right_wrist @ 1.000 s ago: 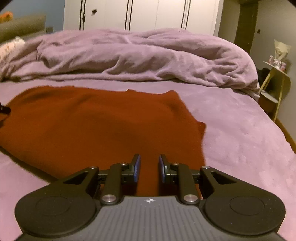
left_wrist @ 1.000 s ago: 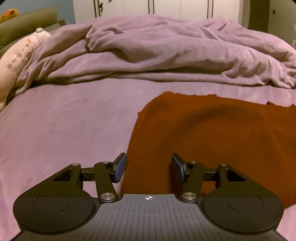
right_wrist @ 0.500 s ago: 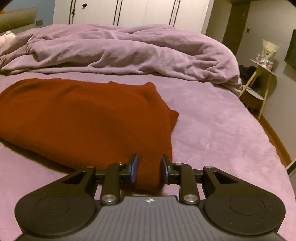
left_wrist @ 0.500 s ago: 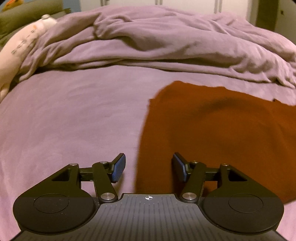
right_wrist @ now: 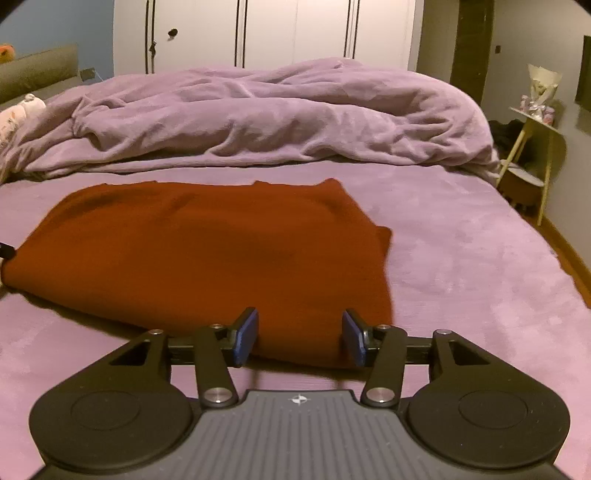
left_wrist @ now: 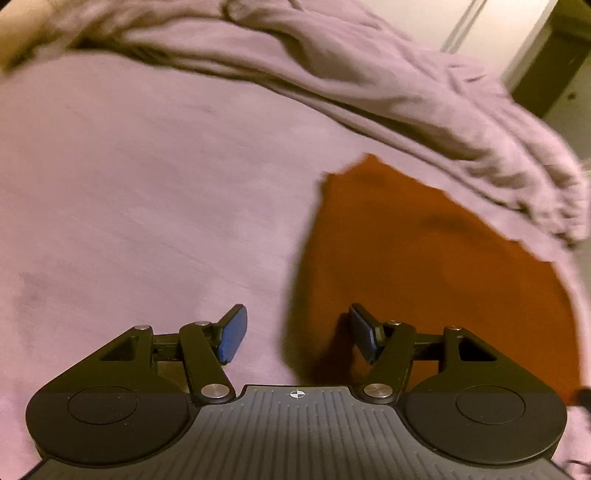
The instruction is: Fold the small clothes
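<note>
A rust-red garment (right_wrist: 207, 251) lies folded and flat on the purple bed. In the left wrist view it (left_wrist: 424, 266) fills the right half. My left gripper (left_wrist: 295, 334) is open and empty, low over the garment's left edge, with one pad over the bedsheet and one over the cloth. My right gripper (right_wrist: 299, 336) is open and empty, its pads on either side of the garment's near right corner. The left view is blurred.
A rumpled purple duvet (right_wrist: 266, 118) is heaped across the far side of the bed. A pale plush toy (right_wrist: 14, 118) lies at the far left. A small side table (right_wrist: 532, 155) stands off the bed's right side. White wardrobe doors (right_wrist: 266, 33) are behind.
My right gripper has opened wide from a narrow gap around the garment's corner. My left gripper has swung and tilted left, and stays open.
</note>
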`<state>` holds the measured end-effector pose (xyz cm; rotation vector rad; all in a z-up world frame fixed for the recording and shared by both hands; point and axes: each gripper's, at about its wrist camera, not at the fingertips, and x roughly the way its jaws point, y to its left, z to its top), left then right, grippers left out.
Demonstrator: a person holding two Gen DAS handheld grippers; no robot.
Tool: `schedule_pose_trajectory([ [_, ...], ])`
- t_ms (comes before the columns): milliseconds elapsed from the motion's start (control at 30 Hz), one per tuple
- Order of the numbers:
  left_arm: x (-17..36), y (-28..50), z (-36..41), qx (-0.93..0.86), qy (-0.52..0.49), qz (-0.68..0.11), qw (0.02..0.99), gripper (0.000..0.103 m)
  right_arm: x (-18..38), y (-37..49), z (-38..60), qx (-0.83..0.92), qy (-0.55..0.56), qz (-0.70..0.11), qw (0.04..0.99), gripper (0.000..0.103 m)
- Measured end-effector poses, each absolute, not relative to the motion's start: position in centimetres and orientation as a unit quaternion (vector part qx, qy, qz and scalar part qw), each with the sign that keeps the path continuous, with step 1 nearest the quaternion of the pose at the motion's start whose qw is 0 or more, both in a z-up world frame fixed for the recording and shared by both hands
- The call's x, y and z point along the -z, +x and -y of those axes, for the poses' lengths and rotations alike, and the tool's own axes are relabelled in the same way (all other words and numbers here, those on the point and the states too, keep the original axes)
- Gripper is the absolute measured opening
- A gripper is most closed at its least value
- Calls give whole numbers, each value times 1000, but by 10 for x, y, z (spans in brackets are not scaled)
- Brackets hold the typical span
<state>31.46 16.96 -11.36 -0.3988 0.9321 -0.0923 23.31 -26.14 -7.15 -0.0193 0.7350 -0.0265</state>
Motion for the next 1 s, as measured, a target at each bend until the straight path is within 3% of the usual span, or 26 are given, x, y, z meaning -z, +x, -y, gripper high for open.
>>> schedule_pose_trajectory([
  [200, 128, 331, -164, 95, -238, -461, 849, 69, 76, 236, 242, -14, 10, -367, 930, 52],
  [467, 148, 361, -162, 114, -298, -477, 819, 46, 78, 244, 211, -39, 0, -367, 929, 51],
  [633, 152, 371, -163, 122, -316, -475, 812, 33, 78, 254, 190, -70, -15, -366, 928, 26],
  [733, 148, 369, -164, 125, -313, -470, 816, 21, 80, 257, 172, -80, -42, -361, 928, 17],
  [1000, 127, 366, -165, 146, -311, -448, 825, 18, 77, 265, 146, -97, -55, -344, 932, 15],
])
